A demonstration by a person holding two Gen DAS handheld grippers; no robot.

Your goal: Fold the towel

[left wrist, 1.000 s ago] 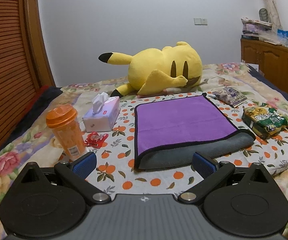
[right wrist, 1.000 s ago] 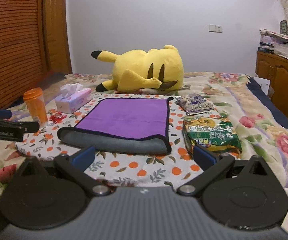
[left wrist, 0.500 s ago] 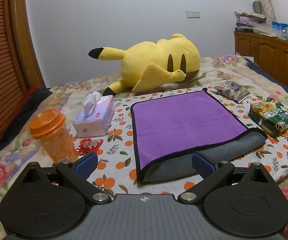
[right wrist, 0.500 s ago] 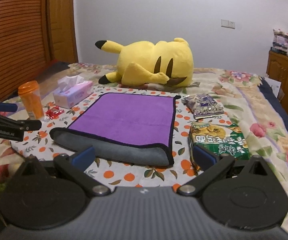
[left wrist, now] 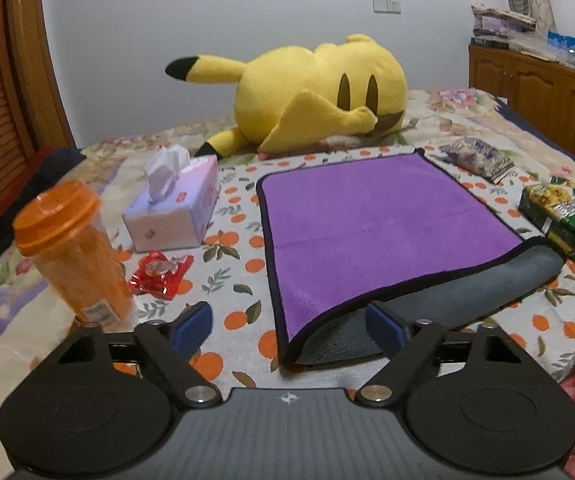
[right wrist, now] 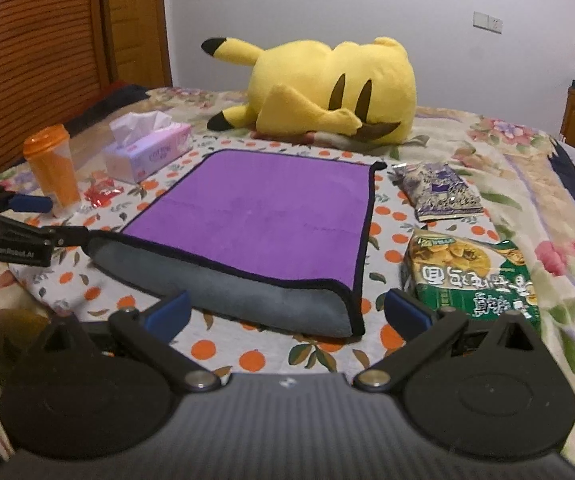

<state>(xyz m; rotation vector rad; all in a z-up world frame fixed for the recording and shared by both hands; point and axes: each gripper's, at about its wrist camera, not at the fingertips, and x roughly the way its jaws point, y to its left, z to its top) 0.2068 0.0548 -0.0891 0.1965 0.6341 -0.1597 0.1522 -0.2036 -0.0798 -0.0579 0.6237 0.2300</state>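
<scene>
On the orange-dotted white cloth spread over the flowered bedspread, the purple plush towel with grey underside and black piping lies already doubled once, its rounded grey fold facing the cameras, between the pink tissue box and the green snack packet. Both tools look set for the next fold: the left gripper stands with jaws wide apart and empty, straddling the towel's near left corner, while the right gripper is likewise spread wide and holds nothing, framing the near right corner. By my reading the step in hand is the approach to those corners; next each tool needs to slide one finger under the fold, pinch both layers, and carry the edge across without letting the plies slip. How far the left finger touches the cloth cannot be told. The yellow plush toy hides the bedspread behind it, and the packet is cut off by the right gripper's body.
</scene>
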